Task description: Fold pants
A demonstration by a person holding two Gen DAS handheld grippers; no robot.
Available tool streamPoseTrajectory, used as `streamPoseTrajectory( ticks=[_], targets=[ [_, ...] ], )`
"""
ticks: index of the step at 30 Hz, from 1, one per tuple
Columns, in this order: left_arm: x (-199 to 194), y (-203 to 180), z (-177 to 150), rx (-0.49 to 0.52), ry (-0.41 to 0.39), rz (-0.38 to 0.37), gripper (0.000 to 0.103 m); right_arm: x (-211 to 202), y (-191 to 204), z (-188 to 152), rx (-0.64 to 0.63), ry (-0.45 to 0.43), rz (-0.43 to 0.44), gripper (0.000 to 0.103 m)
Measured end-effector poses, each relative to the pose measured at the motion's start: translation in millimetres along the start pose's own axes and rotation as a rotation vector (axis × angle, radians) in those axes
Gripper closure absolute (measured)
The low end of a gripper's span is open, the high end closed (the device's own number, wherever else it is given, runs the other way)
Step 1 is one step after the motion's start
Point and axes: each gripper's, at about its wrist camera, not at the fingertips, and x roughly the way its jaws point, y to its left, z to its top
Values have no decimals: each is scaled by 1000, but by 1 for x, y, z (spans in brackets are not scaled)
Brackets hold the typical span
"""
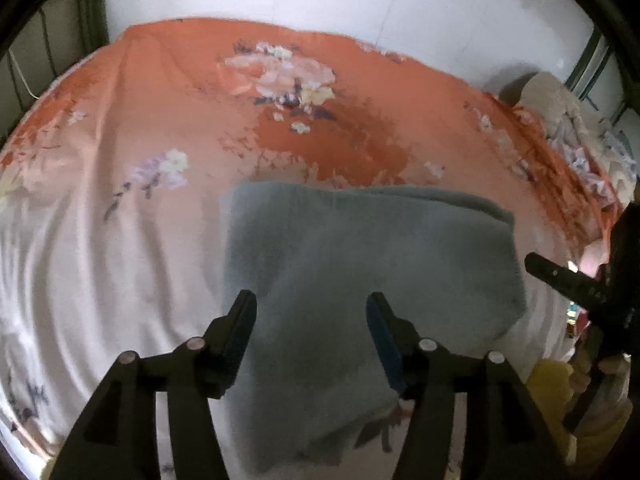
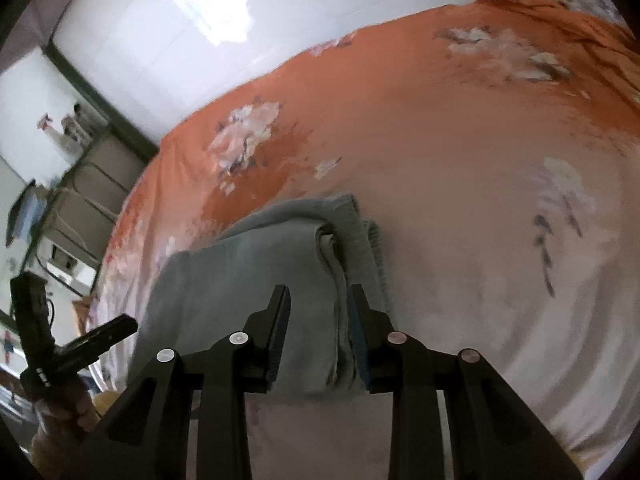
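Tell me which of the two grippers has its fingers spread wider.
The left gripper: its fingers stand far apart above the folded grey pants. The right gripper is also open, but with a clearly narrower gap.

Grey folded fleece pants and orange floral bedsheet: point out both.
Grey folded fleece pants [image 1: 360, 248]: left wrist view, middle of the top layer.
Orange floral bedsheet [image 2: 460, 152]: right wrist view, bare stretch beyond the pants.
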Motion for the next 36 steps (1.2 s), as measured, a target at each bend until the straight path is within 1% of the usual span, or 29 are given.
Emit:
streamPoseTrajectory(
  ticks=[2,4,7,8,11,13,18,21,23,25,26,28,30,33,34,36],
  targets=[
    [19,-2,-2,-3,33,18,43,16,-1,4,-4,30,-10,73],
    [28,-1,-6,-2,48,30,42,31,-3,7,5,55,-7,73],
    [32,1,-12,3,50,32,42,41,-7,11,0,69,-7,73],
    [32,0,-12,8,50,33,40,43,-6,13,1,71,1,73],
    [31,-2,-10,6,50,34,37,45,-8,20,20,74,58,73],
    [31,-3,-11,-1,47,33,36,45,-7,23,24,82,79,73],
    [32,-3,-12,7,41,36,36,53,-1,27,-5,104,88,73],
    [32,-4,-12,10,43,41,36,61,3,31,-13,117,110,72],
    [32,-4,-12,10,43,40,36,67,2,34,25,140,167,69],
    [31,-5,-12,8,43,40,36,71,0,36,65,153,204,69],
    [31,-5,-12,6,42,39,36,71,-1,37,85,143,224,69],
    [30,-5,-12,8,41,33,36,66,0,38,85,113,236,69],
    [29,-7,-12,13,38,21,36,54,1,40,71,39,231,69],
    [27,-10,-12,10,38,8,36,45,-7,44,105,1,232,69],
    [25,-11,-11,8,36,3,36,43,-10,47,115,-1,206,69],
    [20,-12,-8,9,15,-13,36,37,-10,50,97,-14,136,69]
  ],
)
